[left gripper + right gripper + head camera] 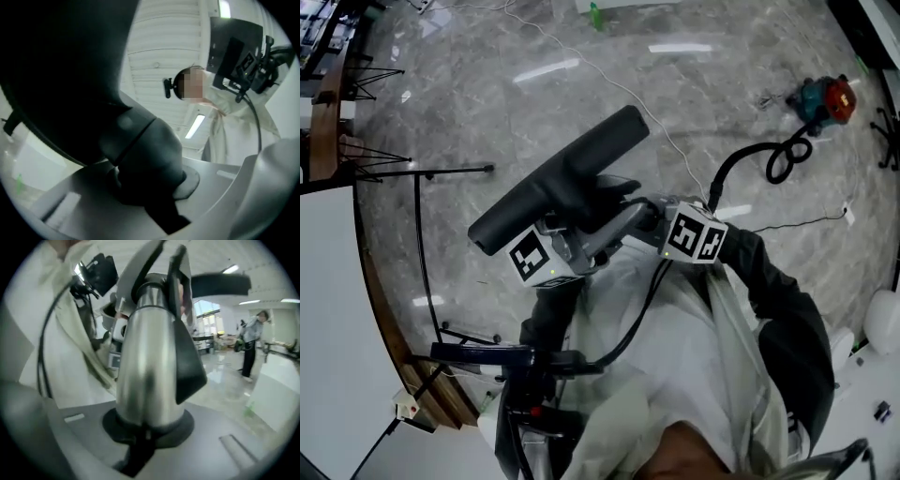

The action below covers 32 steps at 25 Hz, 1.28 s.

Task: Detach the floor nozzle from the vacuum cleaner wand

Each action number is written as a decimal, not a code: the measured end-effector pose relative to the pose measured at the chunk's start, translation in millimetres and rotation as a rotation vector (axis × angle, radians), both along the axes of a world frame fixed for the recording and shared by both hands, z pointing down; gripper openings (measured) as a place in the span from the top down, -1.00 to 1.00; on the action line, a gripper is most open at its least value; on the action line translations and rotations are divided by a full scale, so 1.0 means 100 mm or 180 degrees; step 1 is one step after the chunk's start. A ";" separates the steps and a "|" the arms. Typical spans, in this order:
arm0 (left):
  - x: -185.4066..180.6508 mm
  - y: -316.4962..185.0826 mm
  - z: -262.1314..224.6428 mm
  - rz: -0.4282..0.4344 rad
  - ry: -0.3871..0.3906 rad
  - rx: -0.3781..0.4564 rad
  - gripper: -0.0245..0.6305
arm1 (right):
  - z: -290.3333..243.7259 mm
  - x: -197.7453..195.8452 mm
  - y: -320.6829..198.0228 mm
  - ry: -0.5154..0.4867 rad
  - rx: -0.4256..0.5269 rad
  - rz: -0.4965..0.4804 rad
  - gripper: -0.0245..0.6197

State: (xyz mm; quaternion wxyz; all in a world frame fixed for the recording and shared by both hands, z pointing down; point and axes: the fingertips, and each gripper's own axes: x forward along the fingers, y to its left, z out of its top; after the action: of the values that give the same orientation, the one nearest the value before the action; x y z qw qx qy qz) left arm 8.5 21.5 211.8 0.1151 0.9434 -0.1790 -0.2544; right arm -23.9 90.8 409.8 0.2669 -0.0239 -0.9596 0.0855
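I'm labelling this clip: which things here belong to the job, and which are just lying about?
Job: nozzle, wand, left hand-held gripper, right hand-held gripper.
Lying about: white cable, green object, black stand.

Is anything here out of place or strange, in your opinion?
Yes. The floor nozzle is not on the floor: it hangs tilted in the air, the left gripper shut on its dark neck and the right gripper on the steel wand. A loose white cable also crosses the floor.
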 end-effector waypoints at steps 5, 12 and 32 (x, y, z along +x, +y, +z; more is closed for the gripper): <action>0.09 0.04 -0.05 0.0313 0.0276 0.0142 0.70 | -0.09 0.20 0.24 -0.0019 -0.0665 -0.0823 0.80; -0.21 -0.41 0.30 -0.0733 -0.0144 -0.0707 0.71 | 0.20 -0.06 -0.38 0.0367 0.0370 0.1130 0.80; -0.04 -0.31 0.25 -0.0742 -0.0219 -0.0676 0.71 | 0.17 0.08 -0.30 0.0284 0.0441 0.1156 0.80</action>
State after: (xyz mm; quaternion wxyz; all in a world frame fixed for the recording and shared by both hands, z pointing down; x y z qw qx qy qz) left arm 4.7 -9.4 236.7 0.1776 0.9070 -0.3169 -0.2131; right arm -16.3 60.3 426.8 0.2903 0.1718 -0.9390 0.0670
